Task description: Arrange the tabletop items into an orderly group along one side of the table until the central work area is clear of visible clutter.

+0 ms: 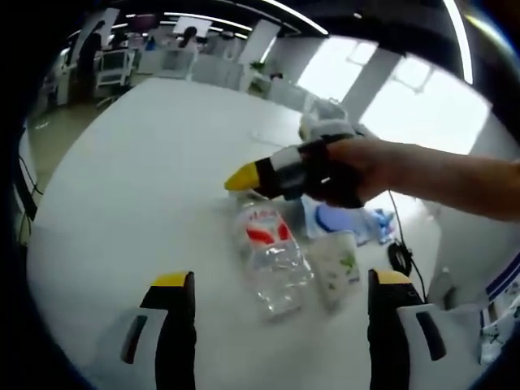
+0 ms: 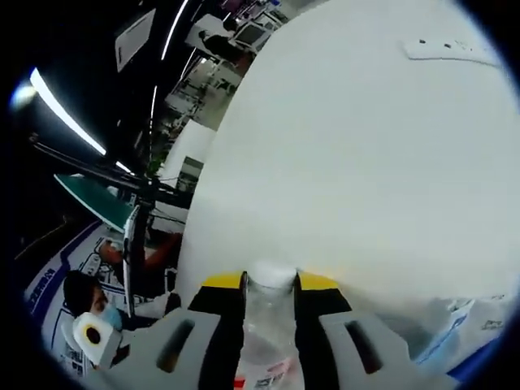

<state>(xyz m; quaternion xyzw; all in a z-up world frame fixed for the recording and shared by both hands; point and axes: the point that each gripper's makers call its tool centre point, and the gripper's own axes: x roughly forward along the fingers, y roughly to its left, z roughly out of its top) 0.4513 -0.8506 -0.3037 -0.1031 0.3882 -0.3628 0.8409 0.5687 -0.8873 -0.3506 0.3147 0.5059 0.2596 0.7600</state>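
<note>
Two yellow-tipped black jaws of the left gripper (image 1: 280, 305) rise from the bottom of the left gripper view, standing wide apart with nothing between their tips. Just above them, at lower centre of that frame, a clear plastic bottle (image 1: 272, 260) with a red-and-white label lies on its side on the white table (image 1: 138, 179). Touching its right flank is a translucent plastic cup (image 1: 337, 266) with a green print. Behind both, toward centre right, sits a blue-and-white packet (image 1: 341, 219), partly hidden. The right gripper (image 1: 244, 179) enters that frame from the right, held by a person's hand (image 1: 357, 166) with a bare forearm behind it; its yellow tip sits above the bottle's upper end in the picture, and from this angle whether it touches the bottle cannot be told.

In the right gripper view, the right gripper (image 2: 270, 283) has its two yellow-tipped jaws at bottom centre closed against the neck of the bottle (image 2: 266, 325), whose white cap (image 2: 272, 275) sits between the tips. The table (image 2: 349, 154) spreads across the upper and right parts of the frame. A white flat object (image 2: 447, 49) lies at upper right, too small to identify. Crumpled blue-and-white wrapping (image 2: 455, 333) shows at lower right. At lower left, a seated person (image 2: 89, 301) is seen beyond the table edge.
</note>
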